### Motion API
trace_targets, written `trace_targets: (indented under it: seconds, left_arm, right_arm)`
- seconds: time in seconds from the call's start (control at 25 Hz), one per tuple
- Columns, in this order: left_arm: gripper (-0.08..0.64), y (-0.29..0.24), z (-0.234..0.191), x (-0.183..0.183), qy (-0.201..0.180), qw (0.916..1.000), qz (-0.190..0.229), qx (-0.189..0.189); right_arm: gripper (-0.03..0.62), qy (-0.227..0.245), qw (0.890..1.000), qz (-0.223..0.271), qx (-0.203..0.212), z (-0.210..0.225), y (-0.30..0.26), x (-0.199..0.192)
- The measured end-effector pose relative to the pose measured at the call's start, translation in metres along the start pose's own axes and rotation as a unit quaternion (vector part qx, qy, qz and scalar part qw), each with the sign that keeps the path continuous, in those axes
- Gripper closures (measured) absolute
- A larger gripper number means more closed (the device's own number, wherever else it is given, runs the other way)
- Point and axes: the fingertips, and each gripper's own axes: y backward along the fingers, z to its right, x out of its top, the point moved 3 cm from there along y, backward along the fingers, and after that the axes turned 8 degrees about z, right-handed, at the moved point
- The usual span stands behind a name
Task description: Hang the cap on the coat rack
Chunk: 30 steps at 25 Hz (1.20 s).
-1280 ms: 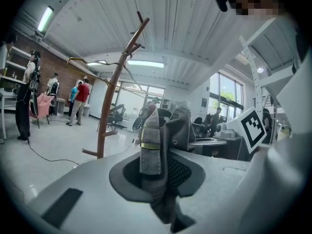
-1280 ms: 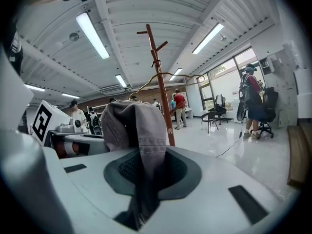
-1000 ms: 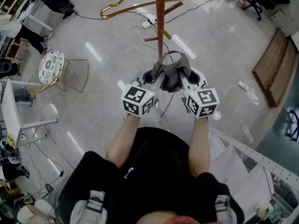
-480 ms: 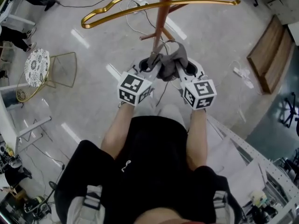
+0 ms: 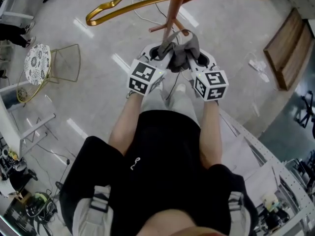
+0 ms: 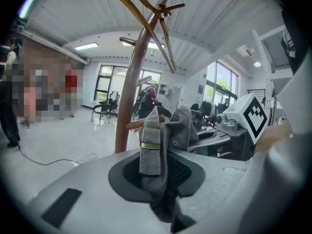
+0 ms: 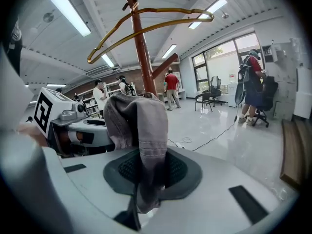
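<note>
Grey cap up in both tongs, close to the coat rack pole.
Coat rack [image 5: 173, 11]: brown pole w/ curved gold arms overhead. The cap [image 5: 186, 53] hangs in the air btwn the tongs, near the pole; contact w/ it can't be told. It looks soft, light and floppy, so it'll likely sag and fold, not slip. Left tongs [image 6: 155, 165] are narrow, clamped on the back strap [image 6: 150, 150] by its brass buckle. Right tongs [image 7: 146, 172] pinch crown cloth, jaws opening a bit, cloth still btwn the pads. Best hold is prob. the strap or a seam.
</note>
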Motion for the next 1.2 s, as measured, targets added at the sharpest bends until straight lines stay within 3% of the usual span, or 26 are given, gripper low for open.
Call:
trace_targets:
  seconds: [0.44,0.92,1.08,1.2]
  left_arm:
    - [0.515,-0.014,-0.036,-0.024,0.007,0.9994,-0.029,0.016]
    - [0.515,-0.031,-0.087,-0.045,0.077,0.9916,-0.053,0.089]
    - [0.515,-0.041,-0.079,-0.056,0.086,0.99,-0.067,0.09]
    - [0.507,-0.044,-0.074,-0.06,0.115,0.9882,-0.06,0.082]
  right_arm:
    - [0.54,0.016,0.998,-0.051,-0.021,-0.002,-0.036,-0.023]
    - [0.537,0.032,0.994,-0.092,-0.054,0.005,-0.095,-0.031]
    - [0.534,0.022,0.991,-0.108,-0.074,0.016,-0.1,-0.04]
    - [0.523,0.018,0.99,-0.105,-0.089,0.022,-0.097,-0.041]
